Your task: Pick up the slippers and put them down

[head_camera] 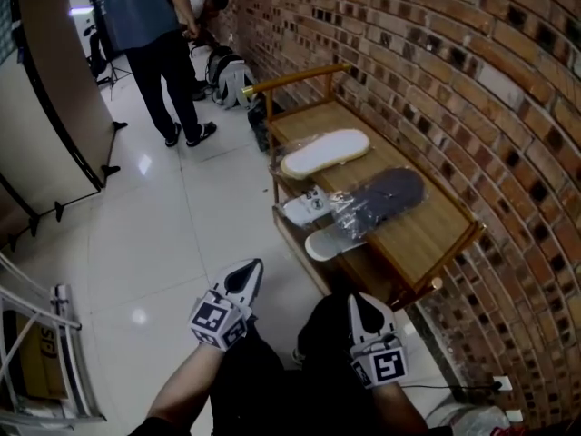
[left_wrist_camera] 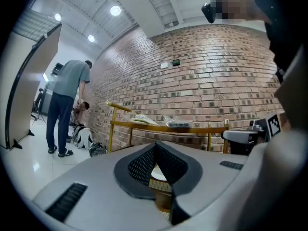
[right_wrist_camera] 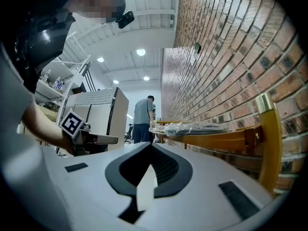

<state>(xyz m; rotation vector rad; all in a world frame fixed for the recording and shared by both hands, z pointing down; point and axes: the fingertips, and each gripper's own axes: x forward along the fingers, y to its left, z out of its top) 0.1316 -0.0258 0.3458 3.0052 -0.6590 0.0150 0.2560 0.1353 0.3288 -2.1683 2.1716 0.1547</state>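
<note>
A cream slipper (head_camera: 325, 153) and a dark grey slipper in clear plastic wrap (head_camera: 383, 198) lie on top of a wooden bench (head_camera: 427, 236) against the brick wall. Two white slippers (head_camera: 307, 208) (head_camera: 329, 243) stick out at the bench's front edge, lower down. My left gripper (head_camera: 245, 272) and right gripper (head_camera: 362, 302) are both shut and empty, held low near my knees, short of the bench. The left gripper view shows its jaws (left_wrist_camera: 155, 144) closed, with the cream slipper (left_wrist_camera: 143, 120) and the wrapped slipper (left_wrist_camera: 179, 124) far ahead. The right gripper view shows closed jaws (right_wrist_camera: 150, 145) beside the wrapped slipper (right_wrist_camera: 192, 127).
A person (head_camera: 154, 34) stands at the far end of the tiled floor next to a backpack (head_camera: 227, 75). A folding panel (head_camera: 54, 107) stands at the left and a metal rack (head_camera: 45, 352) at the lower left. The brick wall (head_camera: 472, 80) runs along the right.
</note>
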